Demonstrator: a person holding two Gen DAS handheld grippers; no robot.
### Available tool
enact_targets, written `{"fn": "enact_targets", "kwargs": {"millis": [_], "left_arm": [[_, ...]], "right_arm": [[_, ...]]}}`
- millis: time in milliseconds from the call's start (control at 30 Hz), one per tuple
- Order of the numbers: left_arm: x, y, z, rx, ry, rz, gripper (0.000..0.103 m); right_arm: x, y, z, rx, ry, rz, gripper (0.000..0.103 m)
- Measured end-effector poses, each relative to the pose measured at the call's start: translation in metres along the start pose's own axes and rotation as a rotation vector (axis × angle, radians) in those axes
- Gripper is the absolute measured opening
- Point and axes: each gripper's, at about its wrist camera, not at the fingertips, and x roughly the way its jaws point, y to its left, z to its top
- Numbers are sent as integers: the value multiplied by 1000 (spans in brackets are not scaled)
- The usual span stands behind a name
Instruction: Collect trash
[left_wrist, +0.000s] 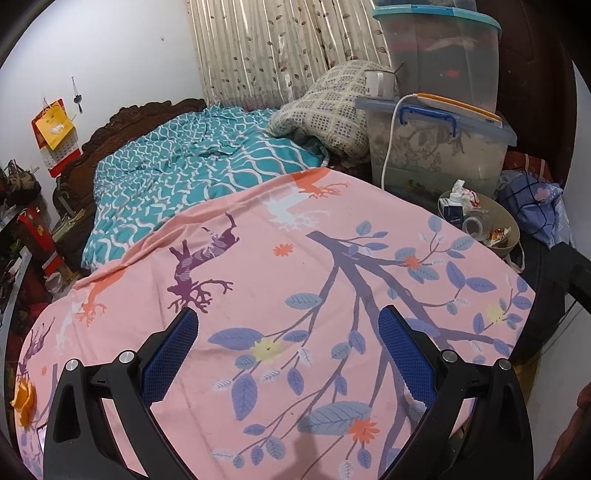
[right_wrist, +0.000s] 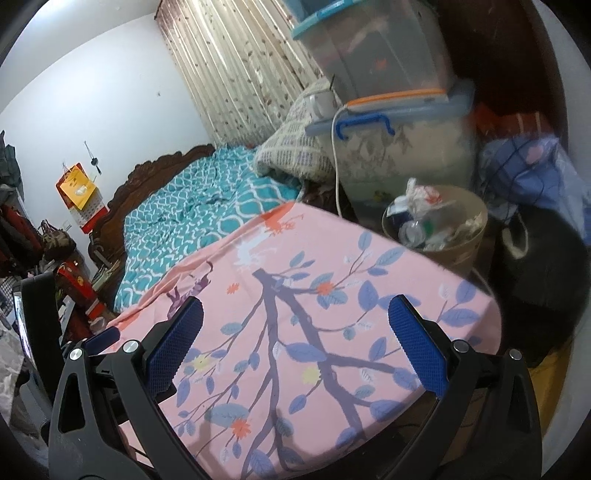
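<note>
Trash (left_wrist: 476, 214) filled the tan bin (left_wrist: 511, 221) beside the pink cloth (left_wrist: 280, 280); both grippers (left_wrist: 286, 354) (right_wrist: 295, 347) hovered spread, holding nothing.

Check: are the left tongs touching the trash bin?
Apart. Left wrist view: left tongs open over the pink cloth, trash bin far beyond them.

Home bedroom: bed with teal duvet (left_wrist: 192, 173) and carved headboard (left_wrist: 110, 125), leaf-print curtain (left_wrist: 266, 48), stacked plastic storage boxes (left_wrist: 439, 144)
</note>
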Motion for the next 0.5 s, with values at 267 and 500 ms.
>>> {"fn": "enact_targets", "kwargs": {"millis": [267, 500], "left_arm": [[-5, 1, 2, -3, -6, 8, 94], [-7, 0, 2, 3, -6, 19, 94]], "right_arm": [[-5, 7, 0, -33, -27, -9, 99], [-2, 6, -1, -29, -20, -11, 99]]}}
